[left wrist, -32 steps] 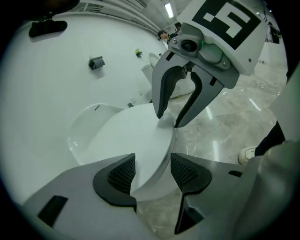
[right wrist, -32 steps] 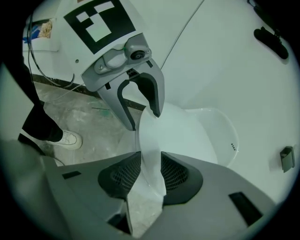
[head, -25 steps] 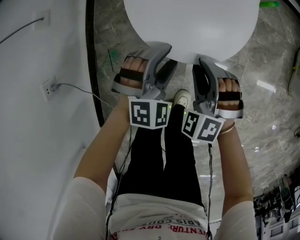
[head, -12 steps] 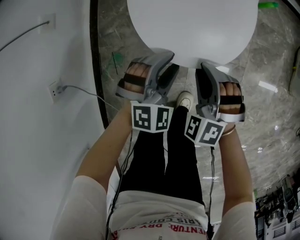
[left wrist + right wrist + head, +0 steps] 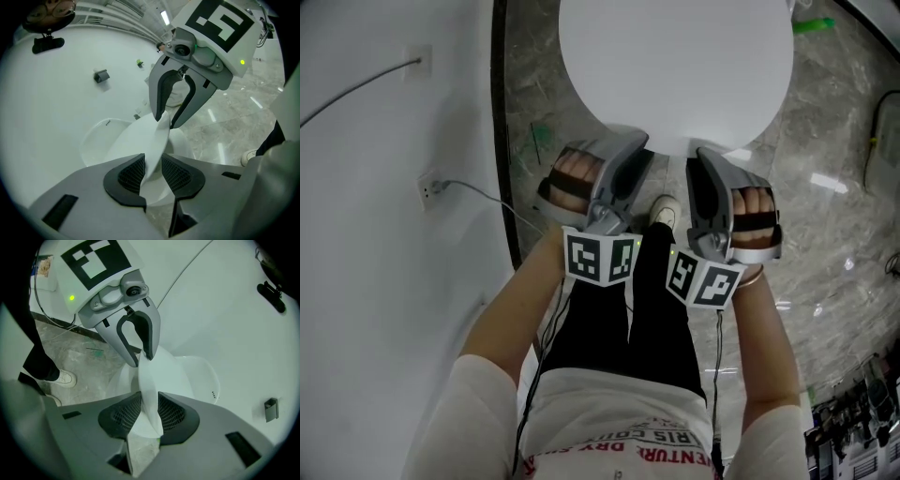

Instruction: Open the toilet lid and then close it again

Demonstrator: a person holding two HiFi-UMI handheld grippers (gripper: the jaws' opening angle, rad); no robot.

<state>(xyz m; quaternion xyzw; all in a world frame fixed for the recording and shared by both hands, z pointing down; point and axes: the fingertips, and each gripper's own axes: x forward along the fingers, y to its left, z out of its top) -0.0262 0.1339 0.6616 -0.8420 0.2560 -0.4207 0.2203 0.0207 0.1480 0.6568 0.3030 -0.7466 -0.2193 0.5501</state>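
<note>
The white toilet lid (image 5: 675, 66) fills the top of the head view. Both grippers hold its near edge, side by side. My left gripper (image 5: 628, 150) has the rim (image 5: 157, 133) between its ribbed pads, and its jaws are closing on it. My right gripper (image 5: 698, 161) is shut on the same rim (image 5: 149, 380), a little to the right. In the left gripper view the lid stands tilted up off the bowl (image 5: 96, 138), with the right gripper (image 5: 165, 121) pinching it further along. The right gripper view shows the left gripper (image 5: 143, 357) on the edge above the bowl (image 5: 204, 376).
A white wall with a socket and cable (image 5: 431, 187) runs down the left. The person's legs and a white shoe (image 5: 664, 208) stand just before the toilet on the grey marble floor (image 5: 825, 141). A green object (image 5: 811, 23) lies at the far right.
Both grippers have risen with the lid's front edge, and the lid has tipped up from the bowl. In the head view the hands sit closer together under the rim.
</note>
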